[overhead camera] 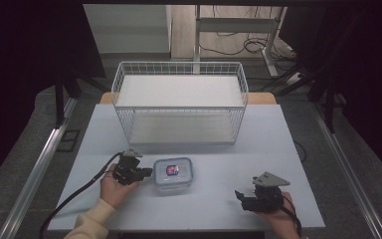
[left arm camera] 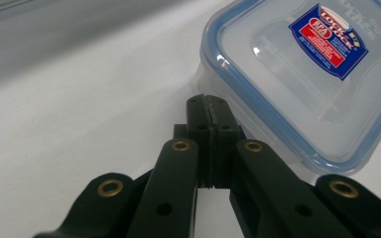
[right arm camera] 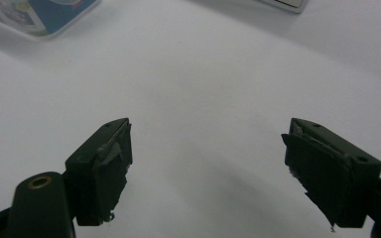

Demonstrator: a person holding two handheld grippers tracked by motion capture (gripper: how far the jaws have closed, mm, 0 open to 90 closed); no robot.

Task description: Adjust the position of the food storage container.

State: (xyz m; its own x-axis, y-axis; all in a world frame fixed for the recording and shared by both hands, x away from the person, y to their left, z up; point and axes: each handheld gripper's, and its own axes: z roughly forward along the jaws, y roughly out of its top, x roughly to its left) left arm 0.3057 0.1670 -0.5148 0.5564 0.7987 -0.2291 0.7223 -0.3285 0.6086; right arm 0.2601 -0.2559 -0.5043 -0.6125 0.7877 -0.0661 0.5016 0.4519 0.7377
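White tabletop (overhead camera: 238,144) runs under both hands, with dark floor and rails around it. Nearest, the right gripper (overhead camera: 251,198) rests low at the near right, its jaws spread wide over bare table with nothing between them, well apart from the work. Farther in, the left gripper (overhead camera: 142,173) lies level with its jaws clenched together on nothing, the tips just beside the left edge of the clear food container (overhead camera: 173,173) with its blue-sealed lid; in the left gripper view the tips (left arm camera: 209,111) sit at the box wall, though I cannot tell whether they touch. Beyond stands the white wire basket (overhead camera: 179,67) with two shelves, at the far side of the table.

The step looks like nudging or squaring the container with closed jaws. To do it well, press low on the wall rather than the lid rim, push slowly and straight so the box slides without spinning, and bring the free gripper across to steady the far side.
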